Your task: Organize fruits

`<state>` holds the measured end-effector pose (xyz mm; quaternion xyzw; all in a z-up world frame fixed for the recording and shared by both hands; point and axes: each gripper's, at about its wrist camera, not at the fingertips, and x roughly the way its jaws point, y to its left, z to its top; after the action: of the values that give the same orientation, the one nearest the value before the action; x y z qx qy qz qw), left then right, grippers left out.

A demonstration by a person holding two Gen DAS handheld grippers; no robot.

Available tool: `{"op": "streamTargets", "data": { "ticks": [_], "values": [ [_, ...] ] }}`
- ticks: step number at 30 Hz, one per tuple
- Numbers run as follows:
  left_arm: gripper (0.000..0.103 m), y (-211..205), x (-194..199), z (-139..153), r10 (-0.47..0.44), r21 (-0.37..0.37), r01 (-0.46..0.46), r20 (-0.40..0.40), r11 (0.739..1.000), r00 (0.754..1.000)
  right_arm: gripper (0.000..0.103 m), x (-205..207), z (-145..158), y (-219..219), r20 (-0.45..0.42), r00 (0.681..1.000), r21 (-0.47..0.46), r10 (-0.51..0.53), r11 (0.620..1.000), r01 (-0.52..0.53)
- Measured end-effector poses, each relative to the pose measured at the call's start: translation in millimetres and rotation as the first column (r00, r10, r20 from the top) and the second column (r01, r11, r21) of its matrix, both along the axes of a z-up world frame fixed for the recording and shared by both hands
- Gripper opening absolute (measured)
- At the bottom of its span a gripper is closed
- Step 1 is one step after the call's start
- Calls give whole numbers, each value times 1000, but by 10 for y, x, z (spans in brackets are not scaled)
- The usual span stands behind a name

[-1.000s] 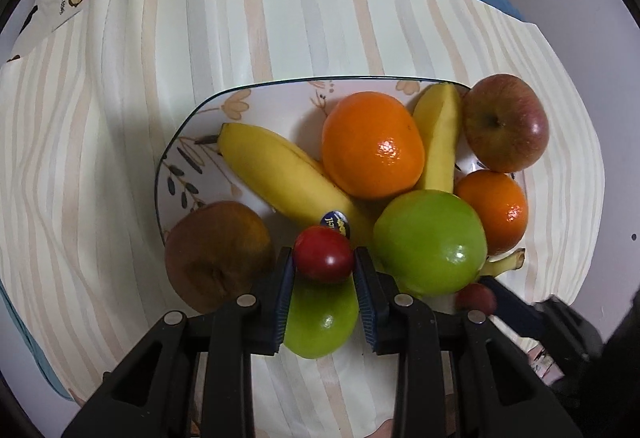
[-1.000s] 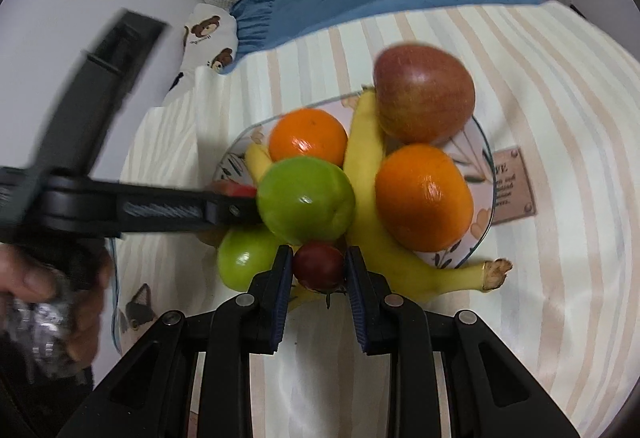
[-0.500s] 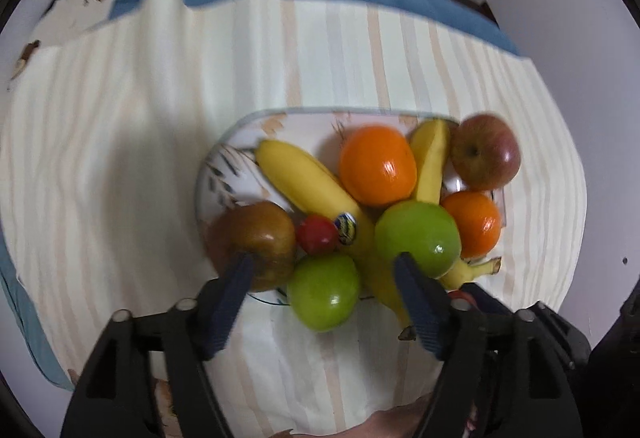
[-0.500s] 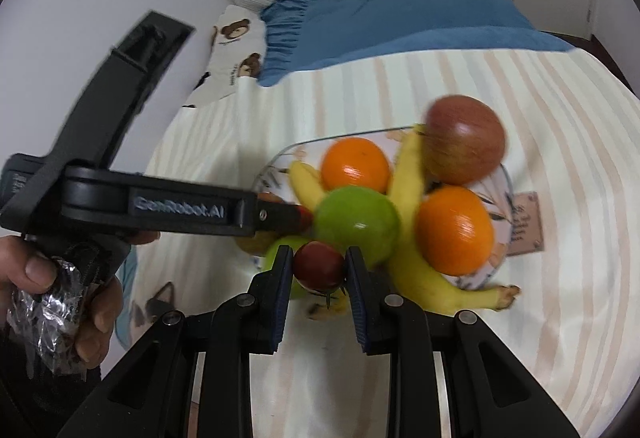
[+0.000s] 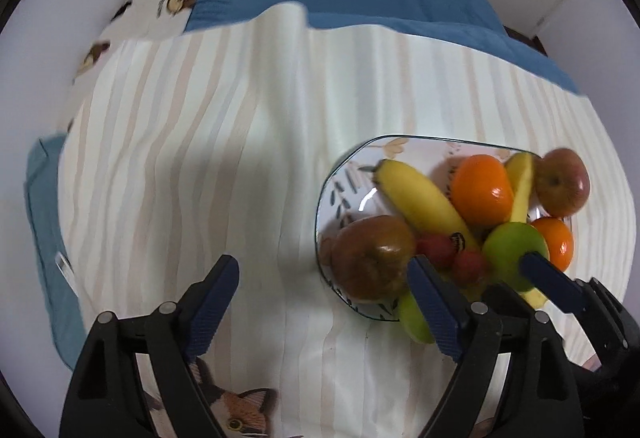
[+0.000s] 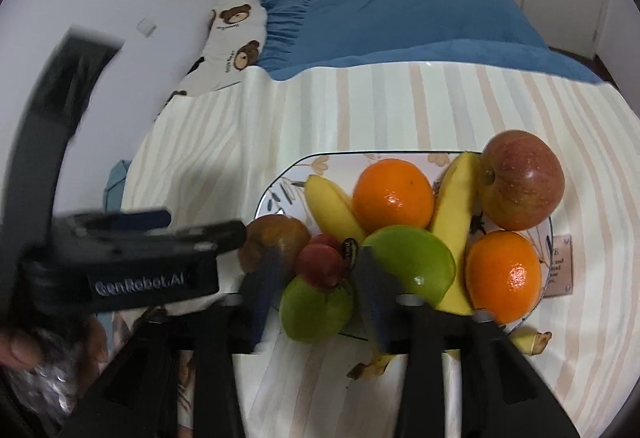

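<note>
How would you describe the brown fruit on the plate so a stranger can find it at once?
Find the plate of fruit on the striped cloth. The brown fruit lies at the plate's left edge, beside two small red fruits and above a green apple. It alone is dull brown; its neighbours are red, green, yellow or orange.

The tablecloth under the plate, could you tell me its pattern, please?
The tablecloth has cream, beige and pale grey stripes, clearest in the left wrist view.
</note>
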<state>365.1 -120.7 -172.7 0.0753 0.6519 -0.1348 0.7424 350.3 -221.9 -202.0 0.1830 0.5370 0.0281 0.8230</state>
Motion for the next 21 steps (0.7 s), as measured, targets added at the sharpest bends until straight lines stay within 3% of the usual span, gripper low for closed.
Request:
{"op": "streamTargets", "data": {
  "ticks": [4,8,13,21],
  "values": [
    [86,127,-34,-76,21,-6,-21,-11,1000,1000,81,-106,110,-106,26,998,-1,-52,999,52],
    [86,179,-120,-97,26,0,-26,-2,1000,1000,81,-248,225,-254,44,994,10,-101,995,101],
    [86,164,-414,63,9,10,-10,71,1000,997,96,-428,287,-346,13,989,-127,-149,981,149],
    [86,29,-887,399,-38,22,35,183,999,982,100,-731,432,-368,31,983,-295,-178,939,180]
  ]
}}
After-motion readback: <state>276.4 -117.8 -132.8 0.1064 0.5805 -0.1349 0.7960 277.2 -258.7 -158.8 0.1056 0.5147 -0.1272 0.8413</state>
